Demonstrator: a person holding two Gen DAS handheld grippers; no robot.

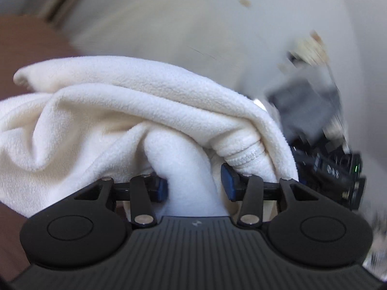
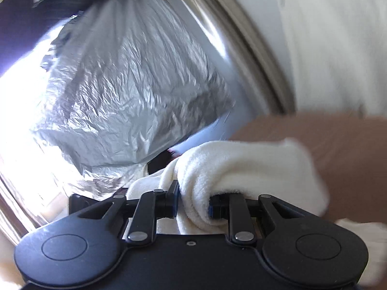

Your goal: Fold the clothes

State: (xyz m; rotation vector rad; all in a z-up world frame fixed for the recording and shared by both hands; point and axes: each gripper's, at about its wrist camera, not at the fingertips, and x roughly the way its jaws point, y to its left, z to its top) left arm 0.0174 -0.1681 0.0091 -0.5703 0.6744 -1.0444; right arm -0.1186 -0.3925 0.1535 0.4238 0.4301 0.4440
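Left wrist view. The left gripper [image 1: 194, 184] sits at 6 o'clock, black ribbed body, two round housings, blue pads at the fingertips. A thick fold of the fleece [image 1: 125, 111] runs between the pads, and they clamp it. The fleece is cream-white, nubbly pile, bunched in soft rounded folds from 9 o'clock across the centre. A white zipper [image 1: 249, 157] curls out of the bunch just above the right pad. Brown surface [image 1: 29, 41] shows at 10 o'clock, blurred. At 3 o'clock a dark boxy device [image 1: 331, 166], smeared by motion; I cannot tell what it is. Pale wall behind.

Right wrist view. The right gripper [image 2: 192, 204] at 6 o'clock, same black build, fingers nearly level. Its pads pinch a rolled edge of the fleece [image 2: 241, 166], which drapes over the right finger and trails toward 3 o'clock. Crinkled silver foil sheet [image 2: 130, 91] fills 9 to 12 o'clock, glossy and creased. A curved metal band [image 2: 244, 46] runs from 12 toward 3 o'clock. Brown surface [image 2: 343, 142] at 3 o'clock. Pale blurred fabric at 1 o'clock.
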